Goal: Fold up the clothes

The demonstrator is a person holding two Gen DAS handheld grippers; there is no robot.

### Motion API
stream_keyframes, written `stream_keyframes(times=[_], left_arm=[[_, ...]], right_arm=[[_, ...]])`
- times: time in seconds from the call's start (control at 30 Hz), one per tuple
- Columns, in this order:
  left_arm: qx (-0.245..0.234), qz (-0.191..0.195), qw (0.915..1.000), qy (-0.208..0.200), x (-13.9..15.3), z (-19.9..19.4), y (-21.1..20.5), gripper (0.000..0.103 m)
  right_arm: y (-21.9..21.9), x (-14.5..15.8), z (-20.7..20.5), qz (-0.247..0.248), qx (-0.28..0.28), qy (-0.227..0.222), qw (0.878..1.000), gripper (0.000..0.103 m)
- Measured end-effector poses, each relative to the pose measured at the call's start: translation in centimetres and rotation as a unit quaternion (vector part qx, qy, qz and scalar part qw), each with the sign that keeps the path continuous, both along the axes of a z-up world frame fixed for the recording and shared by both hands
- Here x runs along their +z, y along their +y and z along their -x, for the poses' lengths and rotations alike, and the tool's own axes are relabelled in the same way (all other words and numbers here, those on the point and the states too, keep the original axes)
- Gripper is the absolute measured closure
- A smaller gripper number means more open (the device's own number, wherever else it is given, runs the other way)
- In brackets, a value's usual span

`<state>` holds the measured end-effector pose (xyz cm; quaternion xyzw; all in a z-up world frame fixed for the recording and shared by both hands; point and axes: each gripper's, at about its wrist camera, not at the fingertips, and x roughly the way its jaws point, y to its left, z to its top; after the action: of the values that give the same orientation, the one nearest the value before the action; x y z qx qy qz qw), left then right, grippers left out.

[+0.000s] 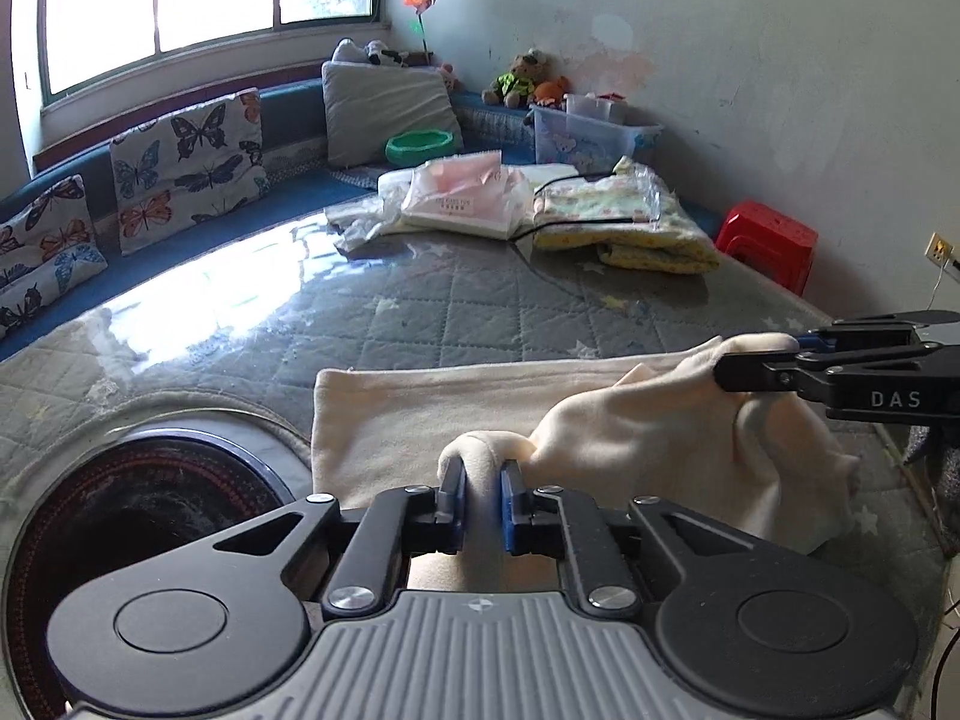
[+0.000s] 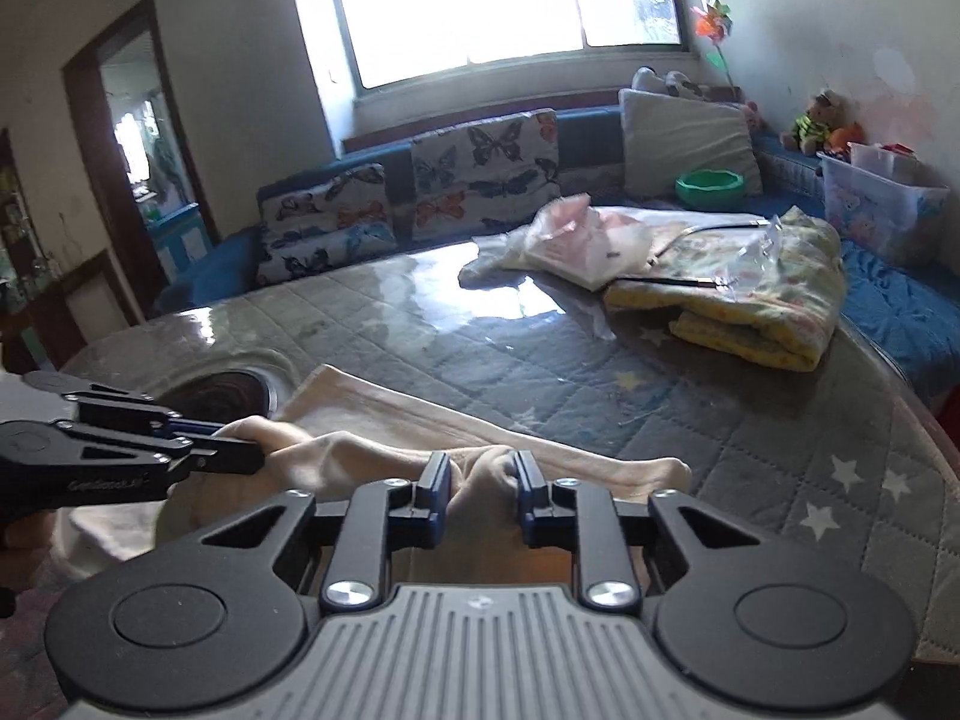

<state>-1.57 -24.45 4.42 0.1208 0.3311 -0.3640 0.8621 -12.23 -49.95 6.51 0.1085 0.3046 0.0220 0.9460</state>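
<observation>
A cream garment point(image 1: 420, 414) lies on the grey quilted table cover point(image 1: 420, 312), its far part flat and its near part lifted and bunched. My left gripper point(image 1: 482, 480) is shut on a fold of the garment at its near edge. My right gripper point(image 2: 482, 474) is shut on another bunch of the same garment point(image 2: 384, 414). The right gripper also shows at the right of the left wrist view point(image 1: 756, 360), pinching the cloth. The left gripper shows at the left of the right wrist view point(image 2: 240, 450), holding the cloth too.
A round dark burner point(image 1: 120, 516) is set into the table at the near left. A folded yellow blanket point(image 1: 624, 222) and plastic-wrapped packages point(image 1: 456, 198) lie at the far side. Butterfly cushions point(image 1: 186, 168) line the bench. A red stool point(image 1: 768, 240) stands at the right.
</observation>
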Motion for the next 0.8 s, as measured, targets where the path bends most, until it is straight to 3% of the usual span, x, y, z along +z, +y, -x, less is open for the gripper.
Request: stream_keyframes(times=[0.2, 0.5, 0.7, 0.77, 0.8], left_arm=[[-0.016, 0.026, 0.9995, -0.012, 1.2, 2.9, 3.5, 0.091], [-0.028, 0.004, 0.9995, -0.014, -0.4, 7.3, 8.2, 0.090], [-0.017, -0.007, 0.9998, -0.011, -0.9, 8.0, 10.0, 0.083], [-0.017, -0.002, 0.9996, -0.021, -0.4, 8.2, 10.1, 0.077], [-0.016, 0.002, 0.9995, -0.028, 0.1, 8.4, 10.0, 0.073]], right_arm=[[2.8, 1.4, 3.6, 0.010, 0.077, -0.020, 0.997, 0.089], [7.7, -0.6, 5.7, 0.042, 0.184, 0.053, 0.981, 0.088], [7.4, 0.4, 5.9, 0.039, 0.170, 0.037, 0.984, 0.076], [7.2, 0.8, 5.9, 0.045, 0.151, 0.030, 0.987, 0.061], [6.8, 0.8, 5.7, 0.047, 0.132, 0.028, 0.990, 0.060]])
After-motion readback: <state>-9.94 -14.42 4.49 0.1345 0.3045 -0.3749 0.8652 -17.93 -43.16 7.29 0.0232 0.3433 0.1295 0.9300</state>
